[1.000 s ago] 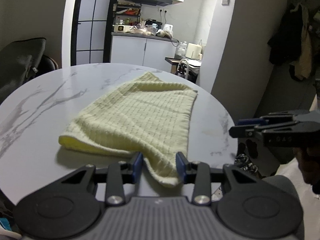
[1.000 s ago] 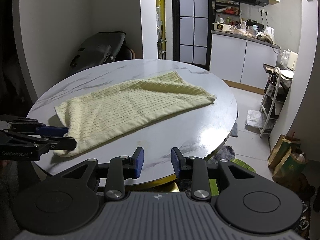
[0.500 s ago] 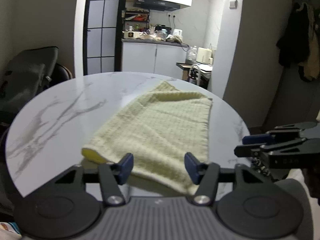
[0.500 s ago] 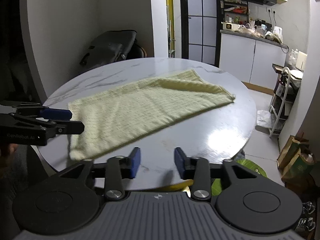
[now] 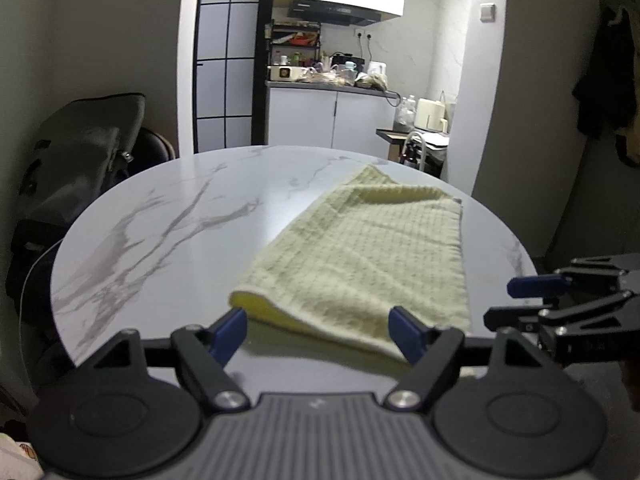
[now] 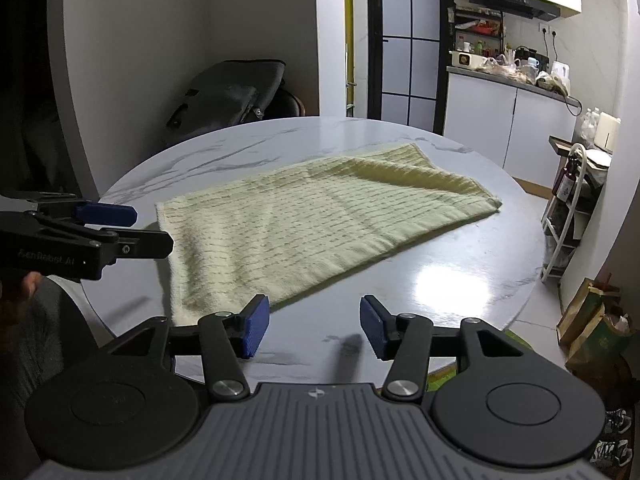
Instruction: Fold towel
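Note:
A pale yellow waffle towel (image 5: 368, 252) lies folded over on the round white marble table (image 5: 160, 232); it also shows in the right wrist view (image 6: 304, 220). My left gripper (image 5: 318, 334) is open and empty, just short of the towel's near edge. My right gripper (image 6: 314, 330) is open and empty over the table's near rim, beside the towel's near corner. The right gripper shows side-on at the right of the left wrist view (image 5: 520, 300). The left gripper shows at the left of the right wrist view (image 6: 148, 228).
A dark bag (image 6: 232, 96) rests on a chair behind the table. A white kitchen counter (image 5: 328, 116) with clutter stands beyond. A wire rack (image 6: 572, 208) and paper bags (image 6: 596, 320) stand on the floor at the right.
My left gripper let go of the towel's corner, opened wide and drew back. My right gripper opened wider too. The towel's corner dropped flat on the table.

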{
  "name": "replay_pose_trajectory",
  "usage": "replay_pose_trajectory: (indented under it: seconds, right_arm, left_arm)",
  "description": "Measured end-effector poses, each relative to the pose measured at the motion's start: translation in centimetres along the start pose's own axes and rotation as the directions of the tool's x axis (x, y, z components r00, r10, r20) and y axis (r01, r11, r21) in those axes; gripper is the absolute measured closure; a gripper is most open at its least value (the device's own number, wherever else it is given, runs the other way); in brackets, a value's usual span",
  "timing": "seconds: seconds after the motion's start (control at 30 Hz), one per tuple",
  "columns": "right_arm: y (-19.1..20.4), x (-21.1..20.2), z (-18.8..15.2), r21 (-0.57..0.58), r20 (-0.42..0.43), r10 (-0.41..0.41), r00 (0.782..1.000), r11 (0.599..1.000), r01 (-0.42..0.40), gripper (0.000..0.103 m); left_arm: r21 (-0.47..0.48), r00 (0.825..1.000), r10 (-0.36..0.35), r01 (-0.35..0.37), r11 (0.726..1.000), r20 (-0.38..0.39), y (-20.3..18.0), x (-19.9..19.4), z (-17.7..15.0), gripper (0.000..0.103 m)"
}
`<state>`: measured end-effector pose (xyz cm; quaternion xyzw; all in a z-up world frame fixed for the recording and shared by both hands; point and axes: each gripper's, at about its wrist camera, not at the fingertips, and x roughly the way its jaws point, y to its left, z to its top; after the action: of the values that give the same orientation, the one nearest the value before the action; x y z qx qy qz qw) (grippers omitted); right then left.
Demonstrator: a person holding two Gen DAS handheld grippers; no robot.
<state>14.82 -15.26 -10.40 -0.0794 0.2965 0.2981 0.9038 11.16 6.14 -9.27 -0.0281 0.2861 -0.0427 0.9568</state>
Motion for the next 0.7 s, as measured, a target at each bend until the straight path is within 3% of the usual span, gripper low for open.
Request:
replay_pose_trajectory:
  seconds: [0.47,0.7]
  right_arm:
    - [3.6,-0.2,0.5,-0.065,0.021,0.078,0.997,0.995,-0.076,0.048]
    - [5.2,-0.3,0.2,-0.112,0.008,0.097,0.995,0.989,-0.095,0.048]
  left_arm:
    - [-0.033,1.0,0.018,-0.018,0.999,0.008,3.5,0.7,0.7,0.023]
    - [-0.059,1.0,-0.011,0.01,0.998,-0.025,4.1,2.5,0.8,0.045]
